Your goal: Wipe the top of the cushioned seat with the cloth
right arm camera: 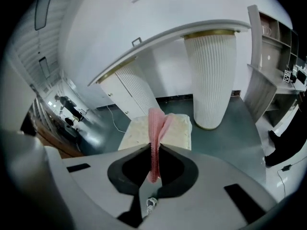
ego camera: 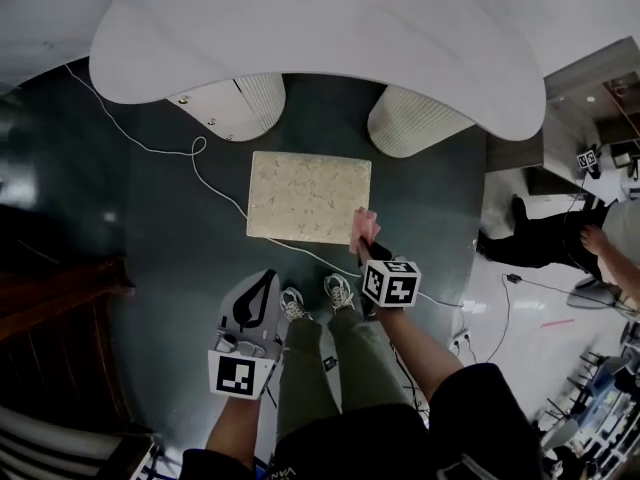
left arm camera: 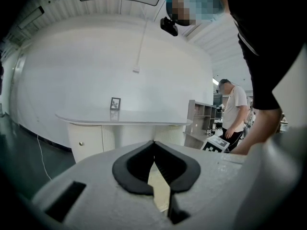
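Observation:
The cushioned seat (ego camera: 309, 196) is a cream square block on the dark floor, below the white counter; it also shows beyond the jaws as the seat (right arm camera: 178, 130) in the right gripper view. My right gripper (ego camera: 366, 243) hangs over the seat's near right corner, shut on a pink cloth (ego camera: 363, 228). The cloth (right arm camera: 156, 128) stands up between the closed jaws of the right gripper (right arm camera: 153, 150). My left gripper (ego camera: 256, 303) is held back near my feet, left of the seat, shut and holding nothing; the left gripper (left arm camera: 154, 150) points toward the counter.
A white curved counter (ego camera: 320, 28) on two ribbed pedestals (ego camera: 412, 120) stands just behind the seat. A white cable (ego camera: 205, 173) snakes over the floor left of the seat. My shoes (ego camera: 315, 298) are in front of it. A person (ego camera: 560, 238) is at the right.

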Available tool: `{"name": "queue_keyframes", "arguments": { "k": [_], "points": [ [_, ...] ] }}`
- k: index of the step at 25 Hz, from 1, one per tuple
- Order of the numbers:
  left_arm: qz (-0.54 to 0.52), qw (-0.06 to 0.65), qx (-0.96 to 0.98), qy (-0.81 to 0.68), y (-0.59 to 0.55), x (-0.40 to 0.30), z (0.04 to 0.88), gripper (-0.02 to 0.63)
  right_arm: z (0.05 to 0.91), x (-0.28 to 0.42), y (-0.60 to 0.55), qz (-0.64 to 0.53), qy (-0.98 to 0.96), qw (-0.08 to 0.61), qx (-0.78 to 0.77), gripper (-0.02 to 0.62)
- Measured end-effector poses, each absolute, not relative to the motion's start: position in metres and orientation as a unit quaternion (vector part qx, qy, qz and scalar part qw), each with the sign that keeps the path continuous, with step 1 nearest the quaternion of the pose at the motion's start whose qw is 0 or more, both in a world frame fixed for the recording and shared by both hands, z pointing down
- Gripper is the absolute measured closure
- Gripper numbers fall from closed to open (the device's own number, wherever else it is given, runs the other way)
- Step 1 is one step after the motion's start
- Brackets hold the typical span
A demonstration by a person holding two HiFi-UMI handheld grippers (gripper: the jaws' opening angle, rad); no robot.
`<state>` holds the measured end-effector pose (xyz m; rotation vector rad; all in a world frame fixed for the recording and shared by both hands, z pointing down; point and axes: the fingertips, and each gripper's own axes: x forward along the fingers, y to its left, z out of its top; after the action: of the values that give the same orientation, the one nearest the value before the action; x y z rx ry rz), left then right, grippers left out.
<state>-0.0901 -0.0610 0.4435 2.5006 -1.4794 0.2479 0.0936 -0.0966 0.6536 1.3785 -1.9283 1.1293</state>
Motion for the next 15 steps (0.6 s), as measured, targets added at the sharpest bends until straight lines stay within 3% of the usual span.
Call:
{"name": "queue_keyframes", "arguments": {
  "k": [15],
  "points": [
    [0.089,0.095,0.836,-0.533,-0.028,-0.13,0.351,0.588,0.453,0.042,-0.076,0.362,-0.79,0.162,0.467,0.568]
  ]
}}
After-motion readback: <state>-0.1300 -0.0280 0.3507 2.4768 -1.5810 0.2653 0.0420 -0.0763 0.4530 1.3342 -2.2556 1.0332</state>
